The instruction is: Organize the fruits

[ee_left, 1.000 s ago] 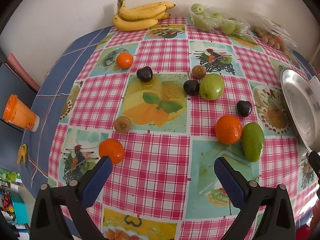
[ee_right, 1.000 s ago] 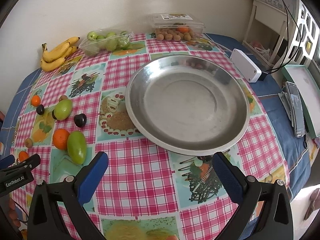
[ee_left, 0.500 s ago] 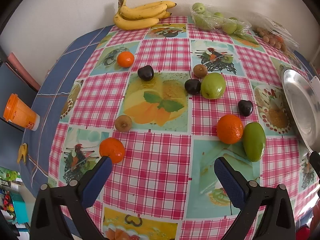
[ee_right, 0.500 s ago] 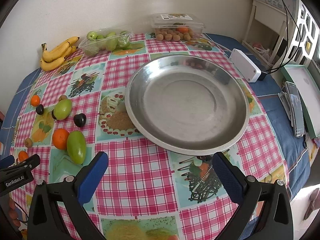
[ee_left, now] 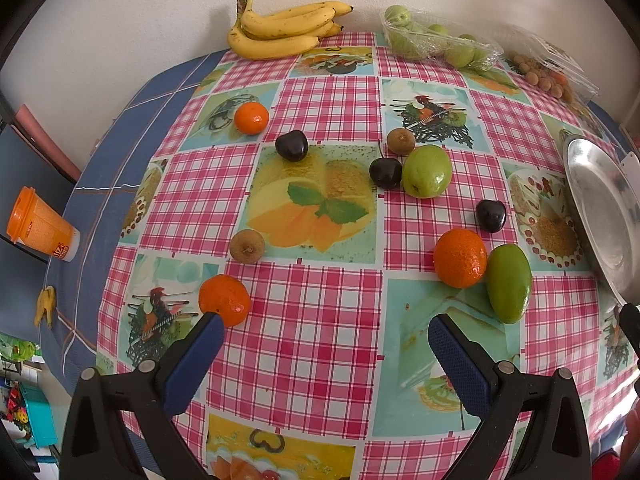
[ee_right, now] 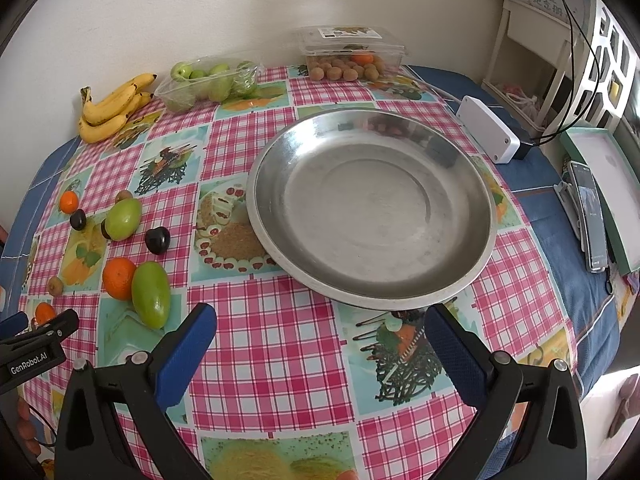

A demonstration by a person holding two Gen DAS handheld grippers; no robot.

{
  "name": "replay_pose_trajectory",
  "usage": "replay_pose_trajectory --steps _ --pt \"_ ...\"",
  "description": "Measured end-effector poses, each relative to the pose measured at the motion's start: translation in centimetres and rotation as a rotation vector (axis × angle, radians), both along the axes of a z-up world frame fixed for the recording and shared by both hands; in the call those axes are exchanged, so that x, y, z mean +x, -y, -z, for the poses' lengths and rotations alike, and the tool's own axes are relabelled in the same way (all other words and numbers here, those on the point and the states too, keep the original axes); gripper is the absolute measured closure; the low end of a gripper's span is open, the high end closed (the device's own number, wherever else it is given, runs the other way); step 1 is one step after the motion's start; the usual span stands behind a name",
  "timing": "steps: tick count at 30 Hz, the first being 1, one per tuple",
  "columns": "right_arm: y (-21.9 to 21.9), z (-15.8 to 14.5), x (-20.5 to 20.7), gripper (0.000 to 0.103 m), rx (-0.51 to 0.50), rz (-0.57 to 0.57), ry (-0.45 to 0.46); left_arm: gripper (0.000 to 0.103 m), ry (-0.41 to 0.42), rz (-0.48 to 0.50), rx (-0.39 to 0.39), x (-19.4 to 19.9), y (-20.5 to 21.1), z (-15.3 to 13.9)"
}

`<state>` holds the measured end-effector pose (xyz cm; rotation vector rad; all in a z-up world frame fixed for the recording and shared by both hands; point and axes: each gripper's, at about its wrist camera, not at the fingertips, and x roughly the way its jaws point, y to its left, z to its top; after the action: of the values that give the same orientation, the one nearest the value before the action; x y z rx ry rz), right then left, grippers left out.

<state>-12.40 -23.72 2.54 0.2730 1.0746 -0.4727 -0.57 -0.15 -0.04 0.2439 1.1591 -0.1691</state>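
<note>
While nothing is gripped, the left gripper [ee_left: 326,338] hovers with jaws wide apart over the checked tablecloth [ee_left: 312,320]; a small orange [ee_left: 224,300] sits just by its left fingertip, and a larger orange [ee_left: 460,258] touching an oblong green fruit [ee_left: 509,282] lies ahead to the right, the green one's long axis running near-to-far. Farther right, the right gripper [ee_right: 320,328], jaws likewise spread and empty, faces the bare steel dish [ee_right: 280,256]. Judging by this, the left gripper is nearer the loose fruit, with the dish to its right.
</note>
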Motion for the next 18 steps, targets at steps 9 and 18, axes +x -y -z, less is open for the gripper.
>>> replay_pose_trajectory --steps 9,18 --pt "-0.15 0.01 0.04 0.000 0.000 -0.005 -0.002 0.000 0.000 0.000 0.001 0.01 0.04 0.00" --pt "-0.53 0.10 0.17 0.000 0.009 -0.019 -0.005 0.000 -0.003 0.008 -0.012 -0.30 -0.29 0.16"
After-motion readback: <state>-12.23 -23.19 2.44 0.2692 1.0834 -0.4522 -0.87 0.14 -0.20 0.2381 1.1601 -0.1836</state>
